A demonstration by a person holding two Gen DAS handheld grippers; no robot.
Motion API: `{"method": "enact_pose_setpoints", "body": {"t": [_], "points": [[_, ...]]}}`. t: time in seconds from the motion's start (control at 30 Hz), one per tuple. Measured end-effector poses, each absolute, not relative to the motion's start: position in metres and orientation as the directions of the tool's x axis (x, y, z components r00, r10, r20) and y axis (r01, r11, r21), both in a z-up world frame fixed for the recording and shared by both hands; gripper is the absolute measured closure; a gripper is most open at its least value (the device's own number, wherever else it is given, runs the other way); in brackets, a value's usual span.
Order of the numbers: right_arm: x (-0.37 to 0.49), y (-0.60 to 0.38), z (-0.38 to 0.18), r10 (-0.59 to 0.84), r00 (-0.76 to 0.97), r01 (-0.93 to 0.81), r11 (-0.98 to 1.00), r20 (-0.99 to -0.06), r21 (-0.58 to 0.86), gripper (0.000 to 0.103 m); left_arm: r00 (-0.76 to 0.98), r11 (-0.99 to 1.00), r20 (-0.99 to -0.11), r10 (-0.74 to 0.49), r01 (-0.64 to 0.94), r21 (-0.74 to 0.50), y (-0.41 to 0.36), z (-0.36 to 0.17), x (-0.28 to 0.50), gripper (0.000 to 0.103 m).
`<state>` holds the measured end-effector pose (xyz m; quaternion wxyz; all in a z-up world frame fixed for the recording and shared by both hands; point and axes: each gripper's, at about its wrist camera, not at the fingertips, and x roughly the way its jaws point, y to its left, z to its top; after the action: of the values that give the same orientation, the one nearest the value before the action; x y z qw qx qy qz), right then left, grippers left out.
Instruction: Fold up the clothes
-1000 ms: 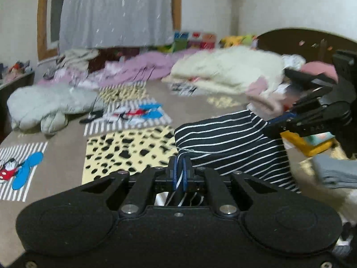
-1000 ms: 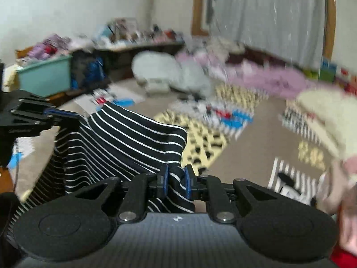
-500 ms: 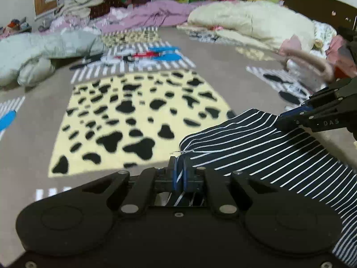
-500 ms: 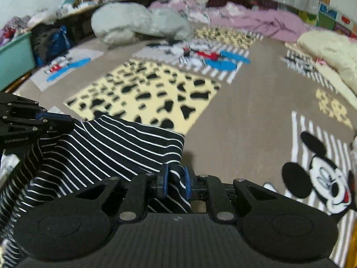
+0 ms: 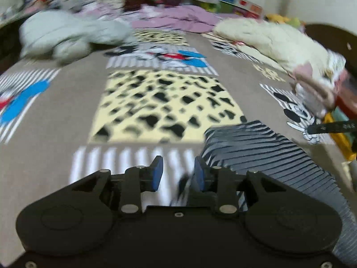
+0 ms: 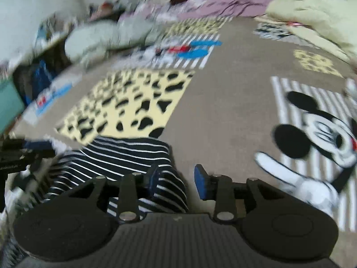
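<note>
A black garment with thin white stripes (image 5: pixel 267 156) lies on the patterned bedspread (image 5: pixel 55 138), low and to the right in the left wrist view. My left gripper (image 5: pixel 178 174) hangs just left of its edge with its jaws opening; only bedspread shows between the blue pads. The same striped garment (image 6: pixel 125 156) fills the lower left of the right wrist view. My right gripper (image 6: pixel 176 179) is opening too: its left pad sits over the cloth's corner without pressing it. The left gripper (image 6: pixel 33 150) also shows at that view's left edge, and the right gripper's dark finger (image 5: pixel 330 126) reaches in from the right.
A cream blanket (image 5: pixel 267 38), pale grey bundle (image 5: pixel 67 35) and purple clothes (image 5: pixel 178 17) are heaped along the far side of the bed. A teal bin (image 6: pixel 9 102) and dark furniture stand off the bed's left edge. A yellow item (image 5: pixel 341 138) lies at the right.
Both grippers have dropped toward the bed and let go of the striped garment, which had been held up in the air and now lies flat. Their jaws have parted.
</note>
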<state>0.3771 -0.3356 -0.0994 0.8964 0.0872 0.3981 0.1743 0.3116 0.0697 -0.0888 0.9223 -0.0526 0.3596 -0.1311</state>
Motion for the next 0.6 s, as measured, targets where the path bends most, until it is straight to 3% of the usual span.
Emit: {"method": "enact_pose_setpoints", "body": {"t": [0.07, 0.43, 0.6], "points": [[0.348, -0.358, -0.093, 0.406, 0.645, -0.203, 0.908, -0.648, 0.367, 0.066, 0.702, 0.959, -0.66, -0.27, 0.136, -0.247, 0.092, -0.089, 0.271, 0.058], [0.146, -0.445, -0.139, 0.379, 0.774, 0.094, 0.724, -0.508, 0.683, 0.06, 0.67, 0.852, -0.694, -0.265, -0.175, -0.494, 0.147, -0.112, 0.088, 0.05], [0.102, -0.432, -0.168, 0.384, 0.778, 0.121, 0.685, -0.498, 0.718, 0.056, 0.659, 0.789, -0.699, -0.279, -0.258, -0.557, 0.148, -0.129, 0.053, 0.05]]}}
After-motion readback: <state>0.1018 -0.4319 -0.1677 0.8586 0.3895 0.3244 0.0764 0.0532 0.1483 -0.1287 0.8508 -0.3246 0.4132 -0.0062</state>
